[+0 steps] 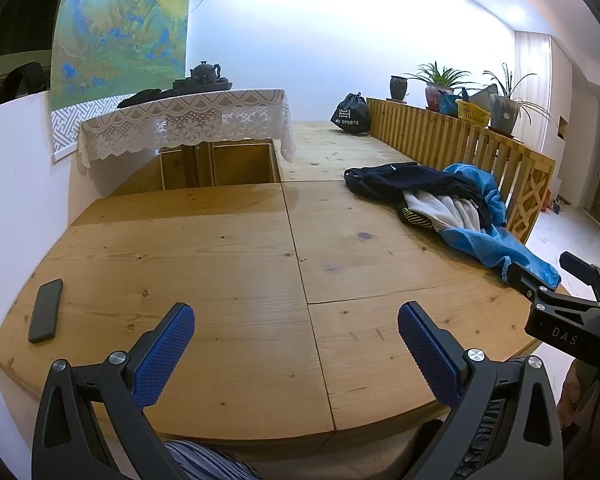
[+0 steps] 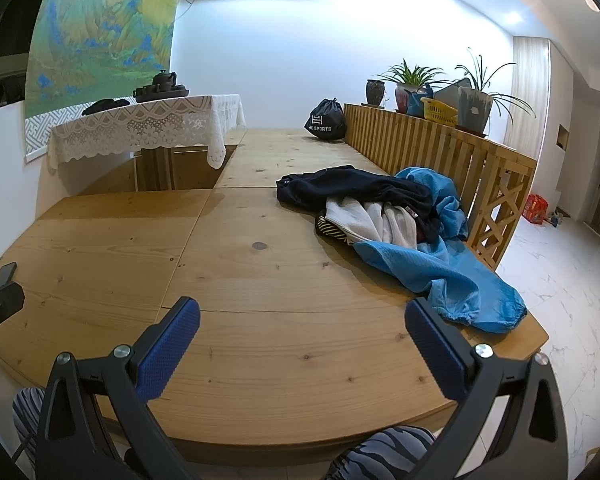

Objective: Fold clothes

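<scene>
**Nothing picked yet: clothes in a heap, both grippers empty**

Clearly the start of the job. Clothes lie in one heap (image 2: 396, 224) on the platform's (image 2: 260, 280) right side, against the slatted rail (image 2: 432, 148): navy piece (image 2: 352, 188) on top, white (image 2: 376, 220) and striped (image 2: 332, 230) bits under it, blue garment (image 2: 452, 276) trailing to the near right corner.

Left gripper (image 1: 296, 344) hovers over bare wood w/ jaws spread wide, nothing between. Right gripper (image 2: 302, 344) likewise spread and empty; its right finger sits near the blue cuff, apparently not touching.

Next, prob.: pull one garment free of the heap, blue being nearest, and spread it flat on the clear boards in front. Needs a grab at an edge or cuff, not the bunched middle, else other pieces drag along. Phone (image 1: 46, 310) at far left is well apart.
</scene>
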The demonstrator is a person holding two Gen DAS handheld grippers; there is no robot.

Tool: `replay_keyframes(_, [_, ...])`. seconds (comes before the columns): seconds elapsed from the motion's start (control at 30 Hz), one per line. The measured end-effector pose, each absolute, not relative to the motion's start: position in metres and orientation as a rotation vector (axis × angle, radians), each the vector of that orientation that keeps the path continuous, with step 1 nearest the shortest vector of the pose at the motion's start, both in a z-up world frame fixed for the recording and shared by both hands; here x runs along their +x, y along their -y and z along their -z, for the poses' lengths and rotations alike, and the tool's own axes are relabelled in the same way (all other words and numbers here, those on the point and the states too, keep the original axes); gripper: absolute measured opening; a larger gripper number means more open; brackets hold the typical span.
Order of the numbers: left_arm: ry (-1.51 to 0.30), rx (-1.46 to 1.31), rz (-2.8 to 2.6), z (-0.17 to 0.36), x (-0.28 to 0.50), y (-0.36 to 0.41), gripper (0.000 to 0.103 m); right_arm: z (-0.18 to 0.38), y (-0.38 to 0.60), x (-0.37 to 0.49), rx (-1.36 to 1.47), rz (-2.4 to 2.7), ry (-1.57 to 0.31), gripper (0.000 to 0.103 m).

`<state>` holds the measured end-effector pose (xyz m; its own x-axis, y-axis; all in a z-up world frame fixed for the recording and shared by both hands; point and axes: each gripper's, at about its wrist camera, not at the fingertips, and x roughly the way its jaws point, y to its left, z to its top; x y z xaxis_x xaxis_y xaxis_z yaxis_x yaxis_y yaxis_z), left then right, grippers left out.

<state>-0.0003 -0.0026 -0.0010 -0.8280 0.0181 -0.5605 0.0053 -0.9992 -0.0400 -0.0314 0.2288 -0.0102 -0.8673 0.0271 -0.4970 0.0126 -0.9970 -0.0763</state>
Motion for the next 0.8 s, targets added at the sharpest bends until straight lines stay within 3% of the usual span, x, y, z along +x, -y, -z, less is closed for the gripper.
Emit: replay_keyframes(0.8, [0.082,-0.923,-3.000,0.0031,-0.0008,0.0062,0.103,0.0071,-0.2294,-0.0318,-0.811,-3.026,0.127,0.103])
